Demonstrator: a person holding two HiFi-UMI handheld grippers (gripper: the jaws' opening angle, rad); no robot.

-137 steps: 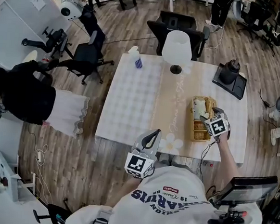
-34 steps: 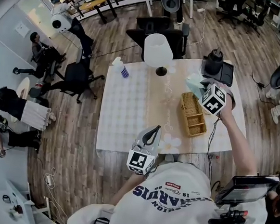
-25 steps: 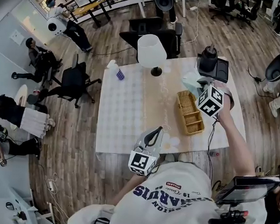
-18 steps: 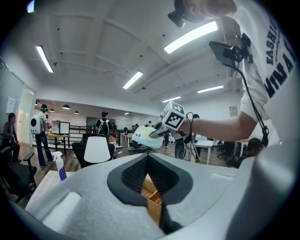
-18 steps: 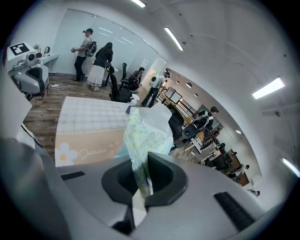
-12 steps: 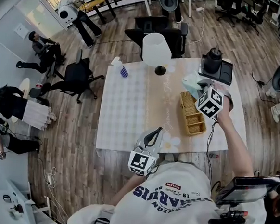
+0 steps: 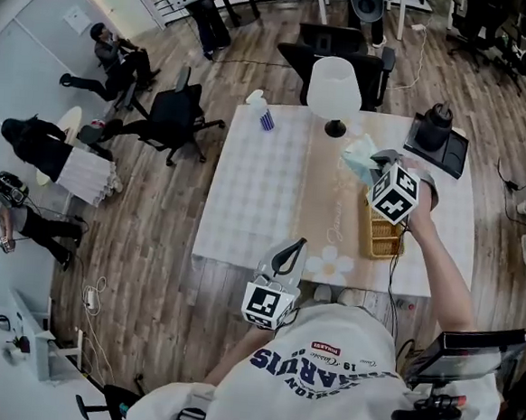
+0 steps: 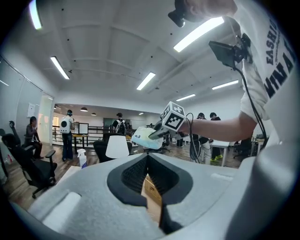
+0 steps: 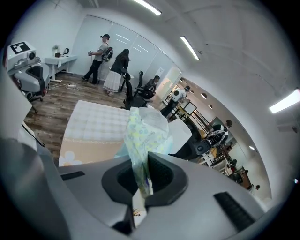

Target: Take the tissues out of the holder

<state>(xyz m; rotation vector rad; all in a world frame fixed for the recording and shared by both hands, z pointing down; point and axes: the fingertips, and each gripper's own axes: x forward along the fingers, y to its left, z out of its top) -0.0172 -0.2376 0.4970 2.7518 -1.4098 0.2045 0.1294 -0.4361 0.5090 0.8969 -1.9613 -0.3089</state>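
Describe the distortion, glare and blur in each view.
Head view: fisheye bows the table edges, and the top-left corner darkens. Left gripper view: ceiling light strips flare white; the left claw looks soft up close. Right gripper view: round black vignette; the tissue pack in the right claw is fairly sharp.

Bright, even light falls from long ceiling strips (image 8: 199, 33), which glare white in both gripper views. Every view bends hard toward its edges. The near foreground is soft and shadows are faint.
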